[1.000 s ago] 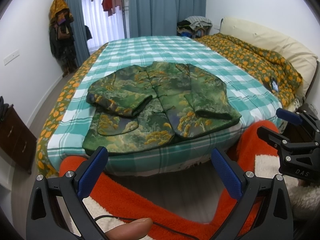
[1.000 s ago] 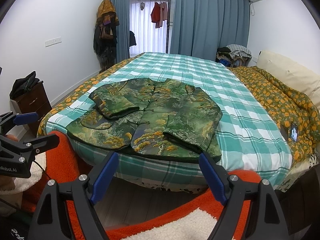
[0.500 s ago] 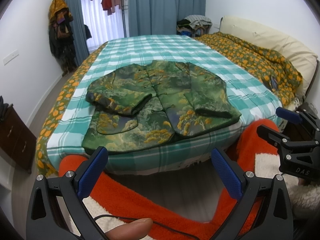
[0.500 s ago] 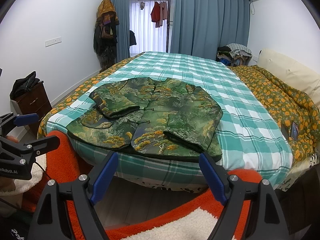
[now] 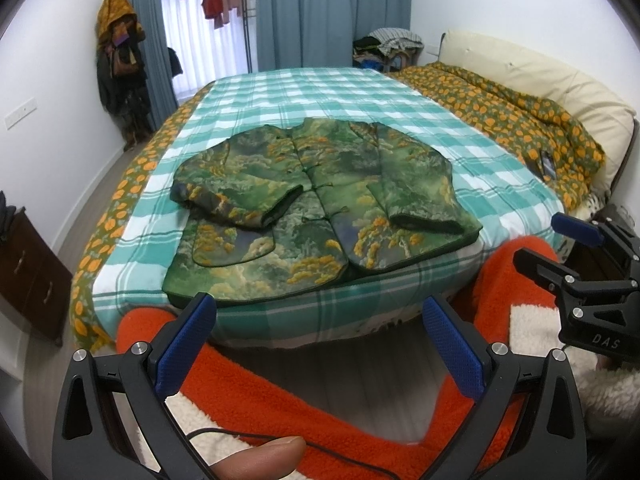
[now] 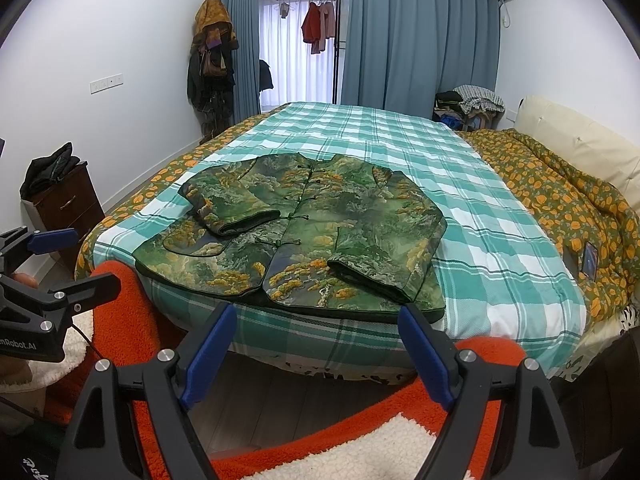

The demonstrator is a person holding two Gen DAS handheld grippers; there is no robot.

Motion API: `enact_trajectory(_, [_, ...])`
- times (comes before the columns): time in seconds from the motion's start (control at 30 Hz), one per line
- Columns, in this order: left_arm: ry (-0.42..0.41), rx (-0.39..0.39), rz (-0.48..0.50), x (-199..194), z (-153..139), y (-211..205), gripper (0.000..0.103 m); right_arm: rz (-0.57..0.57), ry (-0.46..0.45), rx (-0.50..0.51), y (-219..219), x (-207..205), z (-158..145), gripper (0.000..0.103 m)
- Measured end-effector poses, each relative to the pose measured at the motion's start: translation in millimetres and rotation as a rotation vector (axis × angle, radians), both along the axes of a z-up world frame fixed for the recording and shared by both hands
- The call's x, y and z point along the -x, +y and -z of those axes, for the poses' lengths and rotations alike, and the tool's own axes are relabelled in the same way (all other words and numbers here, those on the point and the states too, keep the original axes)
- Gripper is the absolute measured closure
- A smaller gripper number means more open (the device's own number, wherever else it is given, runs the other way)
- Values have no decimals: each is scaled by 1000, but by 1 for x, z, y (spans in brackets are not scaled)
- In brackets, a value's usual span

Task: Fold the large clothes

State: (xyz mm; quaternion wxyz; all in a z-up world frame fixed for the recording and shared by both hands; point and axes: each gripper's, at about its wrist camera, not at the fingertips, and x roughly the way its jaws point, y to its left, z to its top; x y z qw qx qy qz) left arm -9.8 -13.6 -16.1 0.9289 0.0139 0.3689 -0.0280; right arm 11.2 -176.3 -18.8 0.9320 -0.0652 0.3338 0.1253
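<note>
A green padded jacket [image 5: 320,200] with orange tree print lies flat, front up, near the foot edge of the bed, both sleeves folded across its front. The right wrist view shows the same jacket [image 6: 304,232]. My left gripper [image 5: 318,308] hangs open in front of the bed edge, short of the hem, with nothing between its blue pads. My right gripper [image 6: 316,314] is likewise open and empty, just before the hem. Each gripper shows at the edge of the other's view: right gripper [image 5: 540,238], left gripper [image 6: 80,262].
The bed has a teal checked sheet [image 6: 480,240]; an orange-flowered quilt [image 6: 560,200] with a phone [image 6: 590,260] lies along its right. A dark nightstand [image 6: 68,204] stands at the left wall. The person's orange fleece sleeves [image 5: 320,400] and a thumb [image 5: 260,456] fill the foreground.
</note>
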Motion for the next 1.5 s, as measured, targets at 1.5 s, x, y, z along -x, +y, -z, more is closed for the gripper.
enact_trajectory(1.5, [9,-3,1,2,5,-3,0,-1,10,-3,1,0,5,18])
